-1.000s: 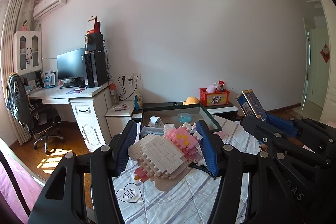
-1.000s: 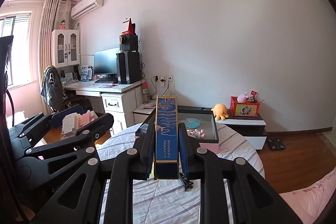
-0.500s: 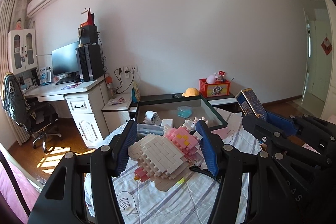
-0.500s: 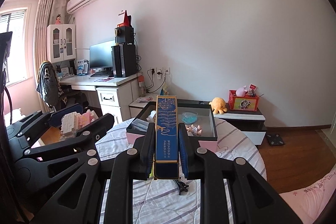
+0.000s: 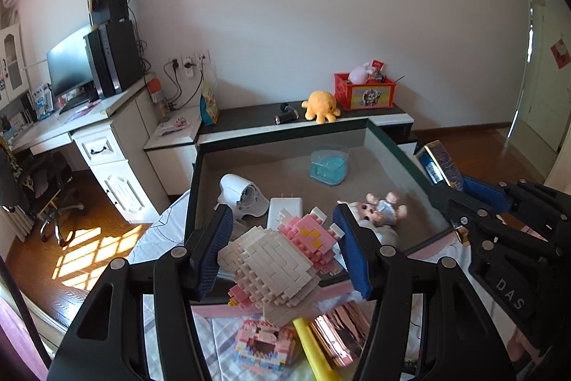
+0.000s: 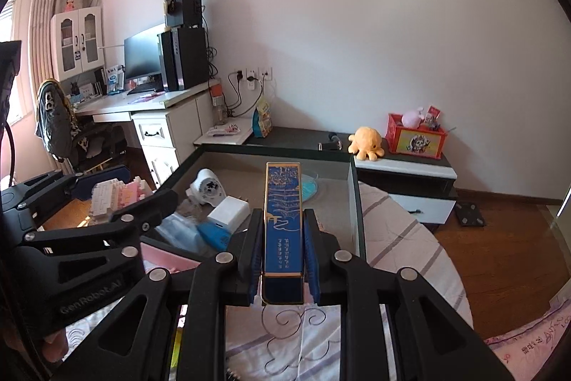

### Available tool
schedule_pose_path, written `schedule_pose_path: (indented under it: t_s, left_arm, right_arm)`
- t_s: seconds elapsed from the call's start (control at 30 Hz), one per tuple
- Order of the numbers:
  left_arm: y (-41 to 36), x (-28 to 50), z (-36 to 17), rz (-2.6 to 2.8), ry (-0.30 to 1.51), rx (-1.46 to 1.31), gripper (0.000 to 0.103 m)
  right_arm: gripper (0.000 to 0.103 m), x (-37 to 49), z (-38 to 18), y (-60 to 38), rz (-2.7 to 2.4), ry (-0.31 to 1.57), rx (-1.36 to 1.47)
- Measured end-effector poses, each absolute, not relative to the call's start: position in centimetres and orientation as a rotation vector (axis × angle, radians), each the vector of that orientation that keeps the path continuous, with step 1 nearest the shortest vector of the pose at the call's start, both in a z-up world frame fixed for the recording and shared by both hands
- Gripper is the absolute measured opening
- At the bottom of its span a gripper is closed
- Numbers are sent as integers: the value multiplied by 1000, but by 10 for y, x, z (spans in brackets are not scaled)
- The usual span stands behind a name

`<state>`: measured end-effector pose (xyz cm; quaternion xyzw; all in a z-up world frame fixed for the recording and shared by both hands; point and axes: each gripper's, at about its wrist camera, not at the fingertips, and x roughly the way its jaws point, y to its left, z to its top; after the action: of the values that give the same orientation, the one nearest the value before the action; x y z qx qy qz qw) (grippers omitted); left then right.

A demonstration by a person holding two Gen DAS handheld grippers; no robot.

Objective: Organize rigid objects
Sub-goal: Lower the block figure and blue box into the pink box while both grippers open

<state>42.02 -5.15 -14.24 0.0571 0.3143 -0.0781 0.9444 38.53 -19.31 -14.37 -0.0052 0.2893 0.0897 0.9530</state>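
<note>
The left gripper pinches a white and pink toy made of little bricks over the near edge of the big dark-rimmed tray. The right gripper squeezes a long blue box with gold edges, also above the tray's near edge. A small doll lies inside the tray.

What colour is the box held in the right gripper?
Dark blue with gold trim and lettering; the box shows best in the right wrist view.
</note>
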Motion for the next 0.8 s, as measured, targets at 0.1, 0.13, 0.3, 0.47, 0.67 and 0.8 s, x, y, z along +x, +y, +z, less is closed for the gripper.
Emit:
schedule_pose_path:
  t_s: [0.1,0.13,0.3,0.47,0.67,0.8]
  left_arm:
    - [-44,453,-161,-133,697,114,59]
    - [-42,461,-166,-132,707,109,59]
    - [-42,480,-182,-127,723,117,59]
    - [-44,477,-183,-133,697,119,70]
    - [-39,430,-149,-98,548,134,103]
    - [-30,384,-122,-81,472,114,103]
  right_arm:
    - [21,416,-163,-201,170,646,-10]
    - [21,425,-169,-203,164,663,-7]
    - [21,450,-191,-205,148,725,-21]
    - [26,455,-200,-206,165,736,-3]
    - [78,428,-171,-203,165,651,11]
    - [82,389,-142,-199,154,573,31]
